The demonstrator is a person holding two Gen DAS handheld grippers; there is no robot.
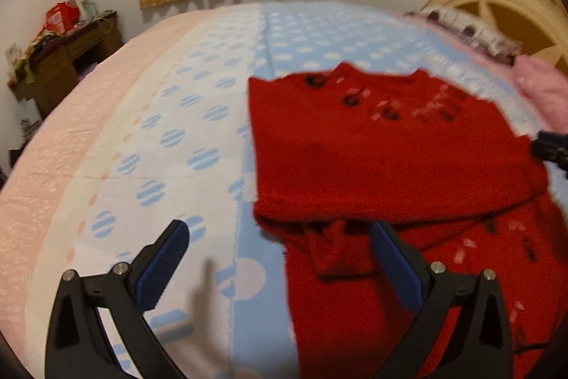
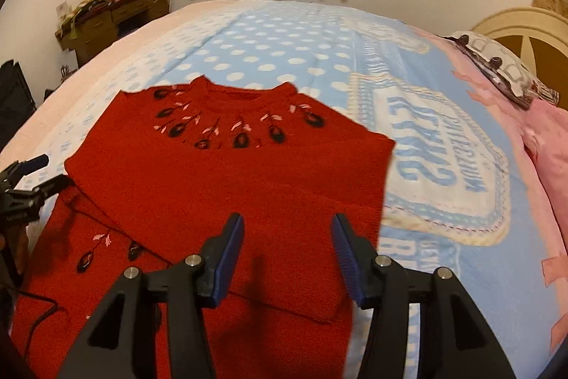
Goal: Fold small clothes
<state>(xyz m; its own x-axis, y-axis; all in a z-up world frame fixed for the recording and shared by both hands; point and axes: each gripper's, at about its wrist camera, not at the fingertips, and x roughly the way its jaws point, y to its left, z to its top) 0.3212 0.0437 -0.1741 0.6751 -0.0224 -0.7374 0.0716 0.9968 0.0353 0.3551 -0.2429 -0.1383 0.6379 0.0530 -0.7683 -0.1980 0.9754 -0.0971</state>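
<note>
Your red knitted sweater (image 2: 227,180) lies on the dotted blue bedspread (image 2: 284,41), its collar at the far end and a ring of dark embroidered flowers (image 2: 241,137) below the neckline. It appears to be already folded over itself: the upper layer sits on a lower one that sticks out at the near left, where more flowers show.

Your right gripper (image 2: 287,258) hovers above the near edge of the upper layer with its jaws parted to a middling gap and nothing between them. Your left gripper (image 1: 280,265) stands wide, also empty, at the sweater's near left corner, with one finger over bare bedspread and the other over the red knit.

The main risk I see is in the next pinch. The knit is thick and the layers lie close, so if you close on the near edge you may catch both layers, or only the top one, and the fold then drags askew. A bunched bit of knit (image 1: 337,247) sits under the upper layer's near edge; folding over it would probably leave a lump.

The upper layer's right edge (image 2: 387,173) looks lifted and blurred, so it may not be lying flat. Pulling with one gripper alone would likely slide the whole sweater across the smooth bedspread.
</note>
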